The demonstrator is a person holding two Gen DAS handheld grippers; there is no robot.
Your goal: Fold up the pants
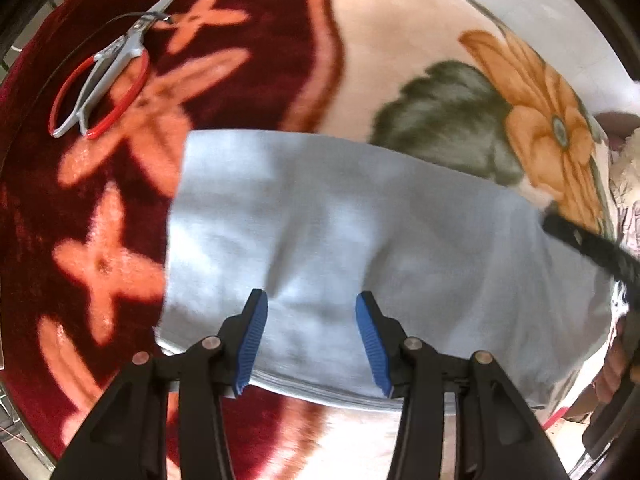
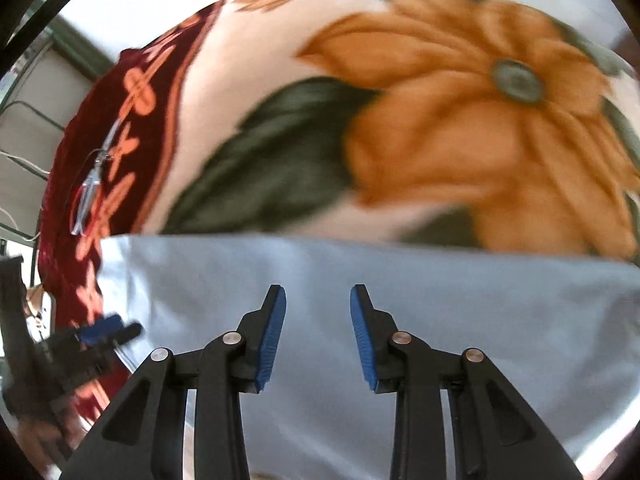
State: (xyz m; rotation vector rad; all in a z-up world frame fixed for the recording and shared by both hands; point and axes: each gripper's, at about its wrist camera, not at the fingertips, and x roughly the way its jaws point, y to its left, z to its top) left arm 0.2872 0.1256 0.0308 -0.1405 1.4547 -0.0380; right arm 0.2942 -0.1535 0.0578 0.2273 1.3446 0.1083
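The pale blue pants lie folded in a flat rectangle on a flowered blanket. Stacked layers show at their near edge. My left gripper hangs over the near part of the pants, pointing down; its jaws are open and its blue pads hold nothing. My right gripper is open too, above the pants, with only flat cloth showing below the gap. In the right wrist view the left gripper appears at the pants' left end. In the left wrist view a black finger of the right gripper crosses the pants' right end.
Red-handled scissors lie on the dark red border of the blanket, beyond the pants' left corner; they show again as scissors in the right wrist view. The blanket has a large orange flower. Pale floor lies past its far edge.
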